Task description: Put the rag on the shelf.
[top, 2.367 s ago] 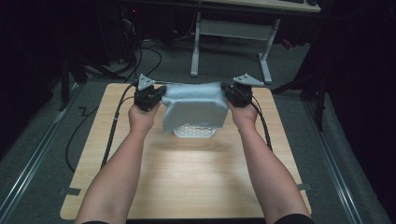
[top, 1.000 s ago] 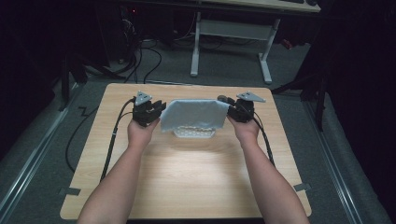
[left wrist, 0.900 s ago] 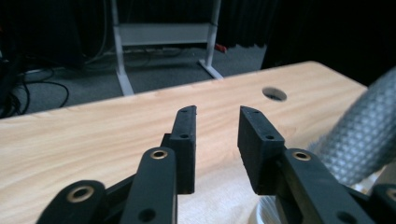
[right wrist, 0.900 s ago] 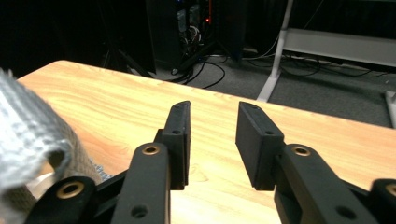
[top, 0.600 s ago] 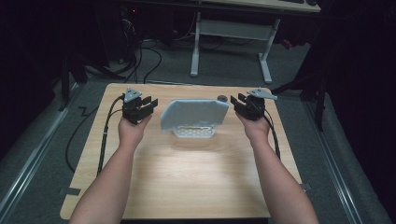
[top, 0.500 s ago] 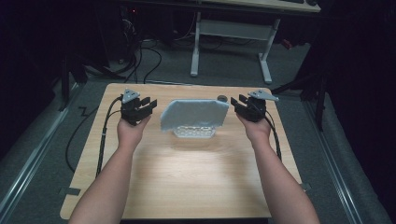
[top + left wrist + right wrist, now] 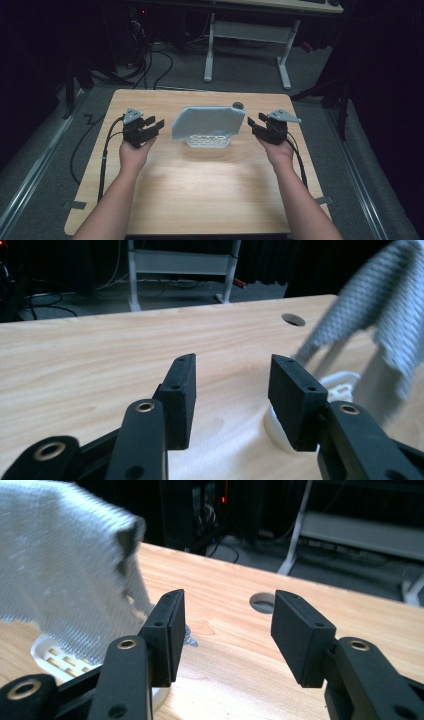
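On the wooden desk [image 7: 200,190], in a dark room, we see a pale cloth [image 7: 205,122] draped over a white basket [image 7: 207,142] at mid-desk. It lies between our left tongs [image 7: 153,124] and right tongs [image 7: 256,125], both open and empty, about equally near.
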